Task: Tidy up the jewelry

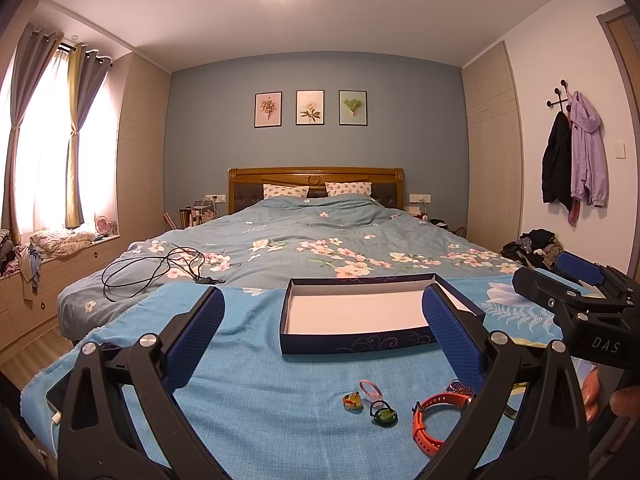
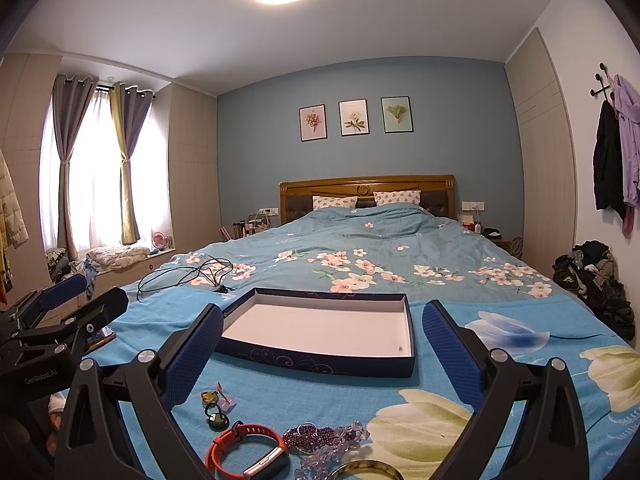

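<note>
**Jewelry laid out before an empty box on the bed**

Bedroom walls in blue rise behind a wide bed (image 1: pixel 320 240) with a wooden headboard (image 1: pixel 316 176), and a bright blue towel (image 1: pixel 248 360) covers the foot end of the flowered duvet. On the towel, toward its far edge, sits a shallow dark blue box (image 2: pixel 320 364) with a white floor; apart from a tiny speck near its right front corner it holds nothing.

Between the box and the towel's near edge lies the jewelry. An orange wristband (image 2: pixel 244 452) with a metal face lies nearest, with a dark purple bead bracelet (image 2: pixel 304 436) just to its right and a strand of pale lilac crystal beads (image 2: pixel 340 446) touching that. A gold bangle (image 2: pixel 364 470) shows only partly at the near edge. Farther in, near the box's left front corner, are a small green pendant (image 2: pixel 216 422), a yellowish ring-like piece (image 2: pixel 209 397) and a small pink charm (image 2: pixel 225 398), close together.

A black cable (image 1: pixel 156 272) coils on the duvet toward the bed's left edge.

Left gripper (image 1: pixel 324 336) hovers over the towel with its blue-padded jaws spread wide and nothing between them. Right gripper (image 2: pixel 322 344) hangs likewise, jaws wide apart and empty, framing the box. A hand (image 1: pixel 612 400) shows at the right border of the left wrist view.
</note>
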`<state>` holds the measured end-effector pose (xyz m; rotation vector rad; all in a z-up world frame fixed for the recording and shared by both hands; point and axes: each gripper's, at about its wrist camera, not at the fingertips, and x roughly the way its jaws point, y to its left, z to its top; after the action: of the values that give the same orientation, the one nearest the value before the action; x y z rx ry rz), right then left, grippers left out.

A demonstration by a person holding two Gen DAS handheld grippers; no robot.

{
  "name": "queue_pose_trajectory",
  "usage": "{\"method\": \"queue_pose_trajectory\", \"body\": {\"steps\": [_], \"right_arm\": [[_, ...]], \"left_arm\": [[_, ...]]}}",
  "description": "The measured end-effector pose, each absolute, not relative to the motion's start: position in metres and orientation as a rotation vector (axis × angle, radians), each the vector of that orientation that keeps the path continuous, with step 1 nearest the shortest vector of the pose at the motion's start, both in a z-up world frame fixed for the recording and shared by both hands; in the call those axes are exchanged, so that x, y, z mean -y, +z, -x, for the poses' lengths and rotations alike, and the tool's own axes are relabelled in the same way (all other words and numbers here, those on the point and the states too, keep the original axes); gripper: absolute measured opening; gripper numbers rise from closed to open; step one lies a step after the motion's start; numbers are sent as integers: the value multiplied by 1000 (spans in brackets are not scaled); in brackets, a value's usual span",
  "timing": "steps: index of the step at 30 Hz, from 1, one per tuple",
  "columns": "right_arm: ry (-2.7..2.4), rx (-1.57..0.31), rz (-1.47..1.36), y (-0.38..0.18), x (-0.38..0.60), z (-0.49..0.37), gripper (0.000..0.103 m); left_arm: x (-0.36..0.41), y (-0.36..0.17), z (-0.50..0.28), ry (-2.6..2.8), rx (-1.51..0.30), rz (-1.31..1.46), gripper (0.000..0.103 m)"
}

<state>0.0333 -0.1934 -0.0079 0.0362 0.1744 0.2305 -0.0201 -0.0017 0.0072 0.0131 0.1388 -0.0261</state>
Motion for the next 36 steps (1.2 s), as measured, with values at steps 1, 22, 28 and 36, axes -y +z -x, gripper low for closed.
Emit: {"method": "queue_pose_trajectory", "body": {"steps": [1,22,28,36], "right_arm": [[231,-176,-35,-8,193,-34,96],[232,-181,-32,-7,192,-33,96],[233,-182,-34,-7,193,-33,96],[232,-182,-34,-7,193,-33,96]], "left_arm": [[2,7,20,-26,-138,-14,97],[2,9,23,-15,-138,-13,97],[3,9,21,-15,-137,-13,97],[4,9,20,-17,-139,-13,97]]}}
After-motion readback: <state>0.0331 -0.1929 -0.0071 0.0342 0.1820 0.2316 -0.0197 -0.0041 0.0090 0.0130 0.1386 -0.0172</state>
